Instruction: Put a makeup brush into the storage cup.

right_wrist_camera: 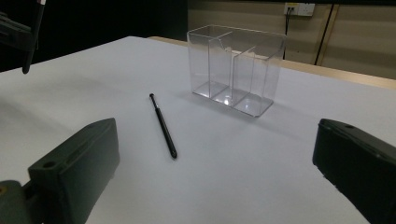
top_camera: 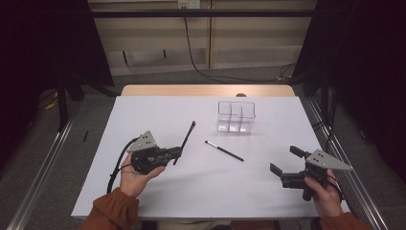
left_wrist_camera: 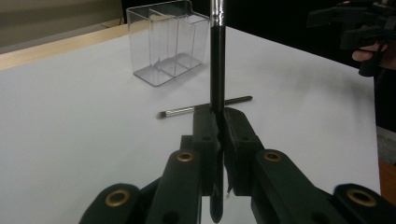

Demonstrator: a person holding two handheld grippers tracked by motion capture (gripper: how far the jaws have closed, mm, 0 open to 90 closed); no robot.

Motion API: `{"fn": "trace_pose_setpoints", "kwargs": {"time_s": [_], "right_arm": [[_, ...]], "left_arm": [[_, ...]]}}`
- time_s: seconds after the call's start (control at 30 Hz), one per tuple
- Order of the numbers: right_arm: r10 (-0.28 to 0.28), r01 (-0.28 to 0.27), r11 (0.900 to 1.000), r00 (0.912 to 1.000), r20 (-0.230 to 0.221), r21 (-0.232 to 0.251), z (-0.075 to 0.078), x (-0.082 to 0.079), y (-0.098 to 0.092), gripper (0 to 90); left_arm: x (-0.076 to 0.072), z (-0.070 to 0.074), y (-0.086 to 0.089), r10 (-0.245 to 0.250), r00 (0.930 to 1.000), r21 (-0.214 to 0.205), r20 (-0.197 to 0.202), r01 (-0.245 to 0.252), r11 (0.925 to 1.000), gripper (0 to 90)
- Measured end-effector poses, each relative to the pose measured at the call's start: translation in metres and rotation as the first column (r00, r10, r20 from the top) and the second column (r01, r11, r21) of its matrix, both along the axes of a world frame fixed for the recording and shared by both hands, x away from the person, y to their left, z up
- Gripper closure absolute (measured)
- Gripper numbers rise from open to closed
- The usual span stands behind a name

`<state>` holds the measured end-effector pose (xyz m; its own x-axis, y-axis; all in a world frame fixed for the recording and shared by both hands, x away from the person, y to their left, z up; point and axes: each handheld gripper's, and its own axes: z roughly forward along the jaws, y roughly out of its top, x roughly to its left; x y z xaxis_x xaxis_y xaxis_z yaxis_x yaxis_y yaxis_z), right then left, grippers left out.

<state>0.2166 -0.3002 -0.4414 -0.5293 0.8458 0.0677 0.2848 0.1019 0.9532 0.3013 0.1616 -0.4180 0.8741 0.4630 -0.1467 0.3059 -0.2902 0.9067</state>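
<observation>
The left gripper (top_camera: 178, 153) sits at the table's (top_camera: 158, 115) left, its jaws clamped tight on a black brush (top_camera: 185, 141) that juts up past them, off the surface; a second brush (top_camera: 224, 150) lies flat mid-table, apart from both grippers; behind it, toward the far edge, stands a clear organizer (top_camera: 236, 116) with divided compartments; at the right the right gripper (top_camera: 286, 165) hangs with jaws wide apart, holding nothing.
</observation>
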Motion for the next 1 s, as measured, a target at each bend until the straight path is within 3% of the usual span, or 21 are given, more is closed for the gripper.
{"fn": "trace_pose_setpoints", "kwargs": {"time_s": [0.33,0.53,0.73,1.0], "right_arm": [[0.066,-0.066,0.9978,0.9978,0.000,0.005,0.006,0.004,0.021,0.3],[0.113,-0.113,0.9933,0.9935,0.004,0.020,0.015,0.012,0.034,0.3],[0.166,-0.166,0.9860,0.9861,0.010,0.018,0.022,0.024,0.049,0.9],[0.236,-0.237,0.9714,0.9708,0.045,0.019,0.041,0.040,0.073,0.9]], "left_arm": [[0.000,0.002,-0.018,-0.050,0.9987,-0.011,-0.002,0.050,0.9987,84.3],[0.007,0.002,-0.025,-0.060,0.9982,-0.015,-0.002,0.059,0.9981,84.3],[0.012,0.008,-0.042,-0.091,0.9957,0.016,0.015,0.091,0.9957,84.3],[0.010,0.010,-0.061,-0.125,0.9918,0.008,0.028,0.124,0.9922,84.3]]}}
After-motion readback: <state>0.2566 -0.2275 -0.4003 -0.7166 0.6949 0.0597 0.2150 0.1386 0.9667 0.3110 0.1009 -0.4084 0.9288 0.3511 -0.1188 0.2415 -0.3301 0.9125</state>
